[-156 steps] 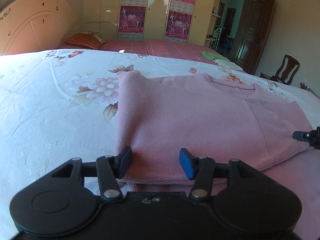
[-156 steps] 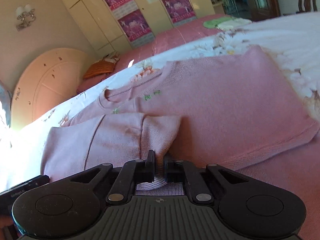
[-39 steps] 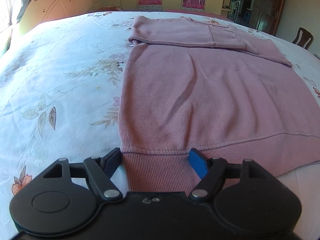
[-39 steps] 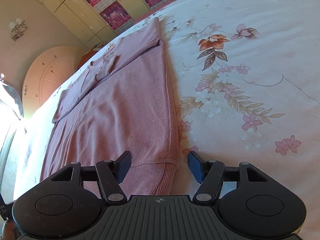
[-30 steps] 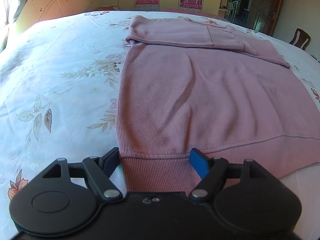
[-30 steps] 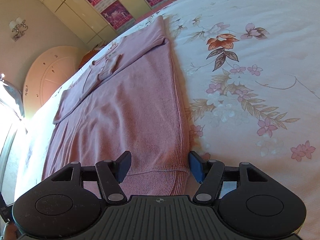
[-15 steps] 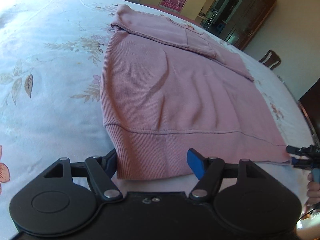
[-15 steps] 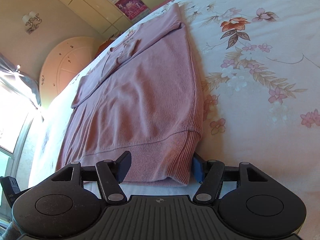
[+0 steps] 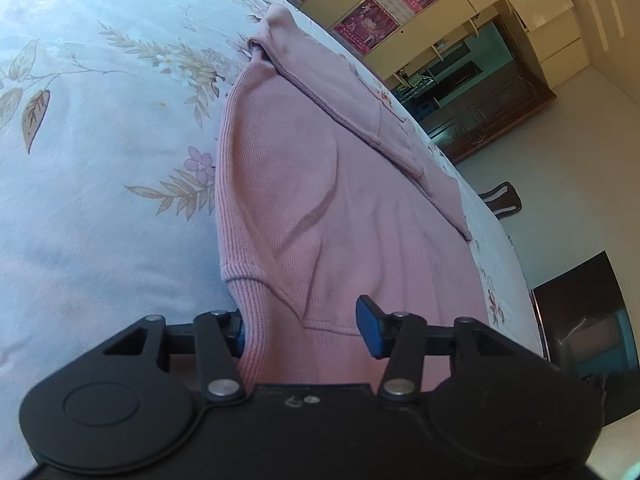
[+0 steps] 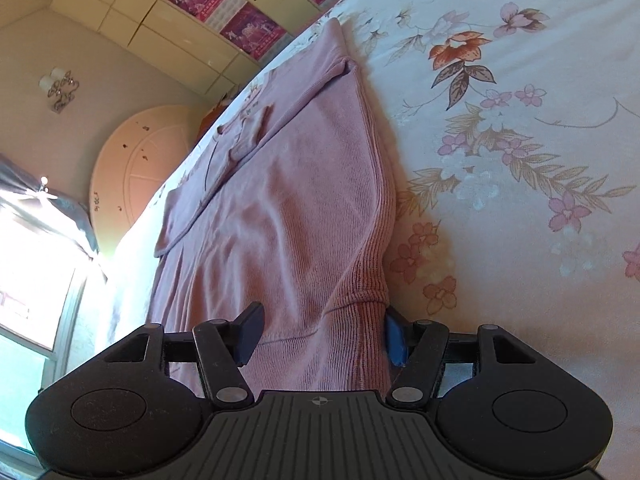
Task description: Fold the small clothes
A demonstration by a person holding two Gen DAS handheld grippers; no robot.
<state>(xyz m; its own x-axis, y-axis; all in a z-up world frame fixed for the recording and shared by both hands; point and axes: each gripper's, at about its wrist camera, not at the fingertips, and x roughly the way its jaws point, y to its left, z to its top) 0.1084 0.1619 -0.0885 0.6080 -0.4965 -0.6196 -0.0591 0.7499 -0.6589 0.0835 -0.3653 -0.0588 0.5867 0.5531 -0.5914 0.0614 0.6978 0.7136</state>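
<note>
A pink knit sweater (image 9: 320,184) lies flat on the floral bedsheet (image 9: 100,128), its sleeves folded across the far end. My left gripper (image 9: 306,326) is open, its jaws straddling the left corner of the ribbed hem. In the right wrist view the sweater (image 10: 288,208) runs away from me. My right gripper (image 10: 320,338) is open, its jaws straddling the right corner of the hem, which is lifted and bunched a little between them.
The bedsheet (image 10: 520,160) spreads wide on both sides of the sweater. A curved headboard (image 10: 136,160) and a wardrobe with posters (image 9: 376,4) stand at the back. A dark doorway (image 9: 472,96) and a black object (image 9: 588,320) lie beyond the bed's edge.
Both grippers have tilted and slid further onto the hem corners. The hem now rises and wrinkles between the jaws. Both stay open.
</note>
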